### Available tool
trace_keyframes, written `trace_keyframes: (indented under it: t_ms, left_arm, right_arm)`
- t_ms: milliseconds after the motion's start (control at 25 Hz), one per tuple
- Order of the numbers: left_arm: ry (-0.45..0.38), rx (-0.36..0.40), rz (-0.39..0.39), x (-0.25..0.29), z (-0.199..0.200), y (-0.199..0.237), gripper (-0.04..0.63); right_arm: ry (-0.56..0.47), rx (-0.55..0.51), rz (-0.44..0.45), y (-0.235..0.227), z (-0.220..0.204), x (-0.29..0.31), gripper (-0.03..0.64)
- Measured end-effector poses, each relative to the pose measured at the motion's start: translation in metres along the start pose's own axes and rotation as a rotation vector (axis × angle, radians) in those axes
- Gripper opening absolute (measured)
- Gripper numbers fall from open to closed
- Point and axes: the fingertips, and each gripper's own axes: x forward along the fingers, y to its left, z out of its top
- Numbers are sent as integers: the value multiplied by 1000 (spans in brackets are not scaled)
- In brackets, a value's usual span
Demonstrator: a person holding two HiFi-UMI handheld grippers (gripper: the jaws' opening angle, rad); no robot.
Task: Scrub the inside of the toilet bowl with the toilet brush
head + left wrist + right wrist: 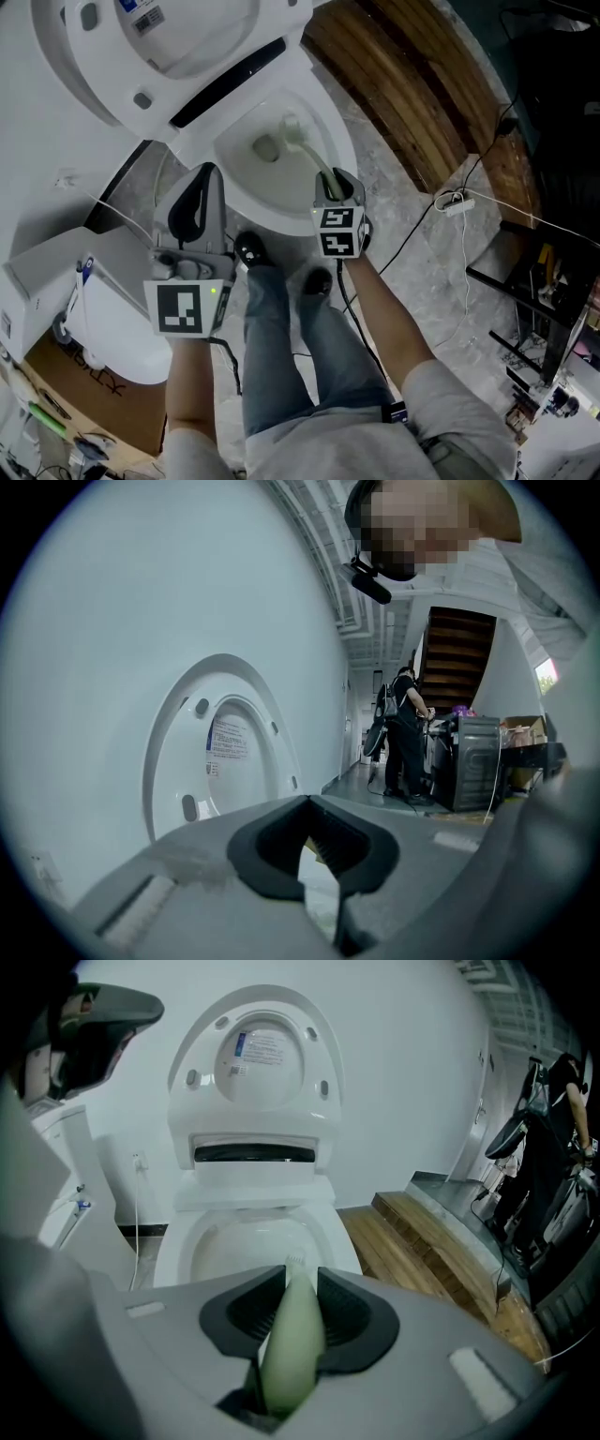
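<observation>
Two hand-held grippers are up over a white toilet. The right gripper (330, 180) is pinching the pale green handle of the toilet brush (306, 146). In the right gripper view its dark pads (352, 1312) stand on either side of that handle (292, 1335), and the gripper (288, 1288) points straight at the bowl. From these jaws the brush runs forward and down into the toilet bowl (274, 190). Its head lies low inside, just beside the drain opening, ahead of and below the right gripper. Whether the bristles touch the porcelain cannot be told. The bowl's rim (202, 1241) shows directly beyond the jaws, and the raised seat and lid (267, 1054) stand upright behind it. The left gripper (202, 184) sits to the left of the right gripper, near the bowl's left rim and apart from the brush. In the left gripper view its jaws (305, 803) are pressed together at the tips with nothing between them, and the raised lid (225, 742) fills the area ahead and to the left. Beyond the left gripper's jaws, well off, a standing person (403, 733) is beside equipment. To the right of the right gripper lie a wooden platform (412, 103) and a black cable (422, 220) across the floor. Below both grippers are the holder's legs (281, 328) in jeans.
</observation>
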Motion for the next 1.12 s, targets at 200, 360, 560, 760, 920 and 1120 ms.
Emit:
trace_keyframes:
  t_ms: [200,360,560,760,920,1120]
  left_arm:
    - [30,12,5,-2,-2,-14,5]
    - [14,15,-4,-6,2,-26,5]
    - [19,19,12,-12,3,-36,5]
    - [18,15,6,-18,4,-43,5]
    - [15,20,31,-21,6,-41,5]
    - [10,16,43,-24,5,-37,5]
  right_arm:
    - [22,-9,10,-11,-22,-19,106]
    - [41,-12,18,-16,-41,-35,106]
    - [59,-27,34,-20,-59,-53,106]
    - [100,-42,59,-22,-80,-68,106]
    - [108,-67,105,-13,-85,-74,106]
    - [146,-46,182,12,-90,-75,106]
